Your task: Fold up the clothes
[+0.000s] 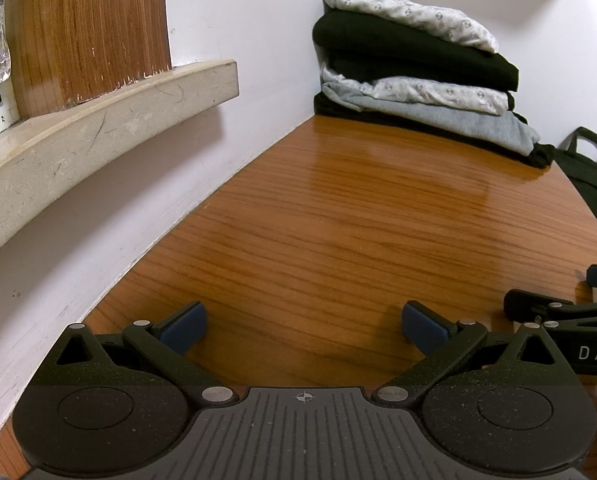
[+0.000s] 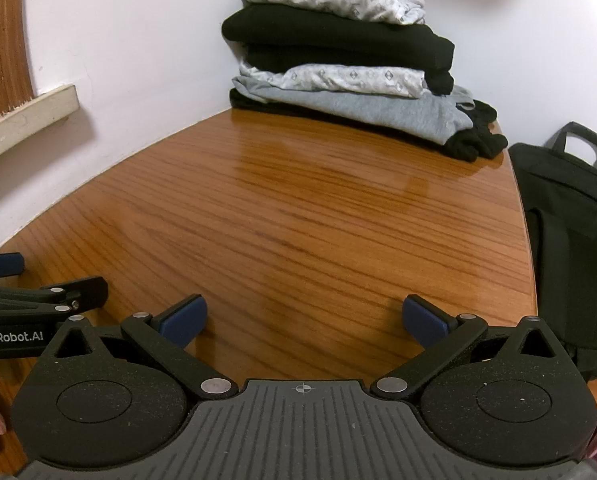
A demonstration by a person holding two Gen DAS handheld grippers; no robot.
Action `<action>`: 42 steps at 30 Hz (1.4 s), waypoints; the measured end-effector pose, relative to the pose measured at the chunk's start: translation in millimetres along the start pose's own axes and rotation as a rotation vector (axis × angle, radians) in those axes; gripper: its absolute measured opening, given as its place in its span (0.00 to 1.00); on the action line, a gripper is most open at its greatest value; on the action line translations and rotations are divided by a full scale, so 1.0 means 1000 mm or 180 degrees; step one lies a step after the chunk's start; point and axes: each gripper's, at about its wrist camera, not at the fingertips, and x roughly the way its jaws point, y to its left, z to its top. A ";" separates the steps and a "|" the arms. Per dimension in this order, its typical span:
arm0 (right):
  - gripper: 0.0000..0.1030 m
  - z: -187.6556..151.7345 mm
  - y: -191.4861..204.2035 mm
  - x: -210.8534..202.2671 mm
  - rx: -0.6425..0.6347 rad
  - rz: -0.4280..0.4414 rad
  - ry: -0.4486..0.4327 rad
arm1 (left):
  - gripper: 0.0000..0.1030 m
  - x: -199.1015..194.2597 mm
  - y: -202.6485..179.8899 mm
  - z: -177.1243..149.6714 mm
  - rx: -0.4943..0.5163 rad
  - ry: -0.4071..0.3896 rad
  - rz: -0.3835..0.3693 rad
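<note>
Left tool [image 1: 304, 326] and right tool [image 2: 304, 320] are held wide open over the bare desk [image 2: 298, 220], nothing gripped. Folded clothes [image 2: 346, 68] are stacked at the upper centre, in the desk's far corner. A black bag [image 2: 570, 232] is seen at right.

Left wrist view: low over the table [image 1: 338, 220], close, facing the far corner, wall alongside on its left.
Right wrist view: just beside it to the right, same heading.
Shared: the stacked clothes [image 1: 410, 68] [image 2: 346, 64], tabletop, black bag [image 2: 570, 216].
</note>
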 end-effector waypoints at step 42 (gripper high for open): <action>1.00 0.000 0.000 0.000 -0.0001 0.0007 0.0001 | 1.00 0.002 0.001 -0.001 -0.0045 -0.0012 0.0027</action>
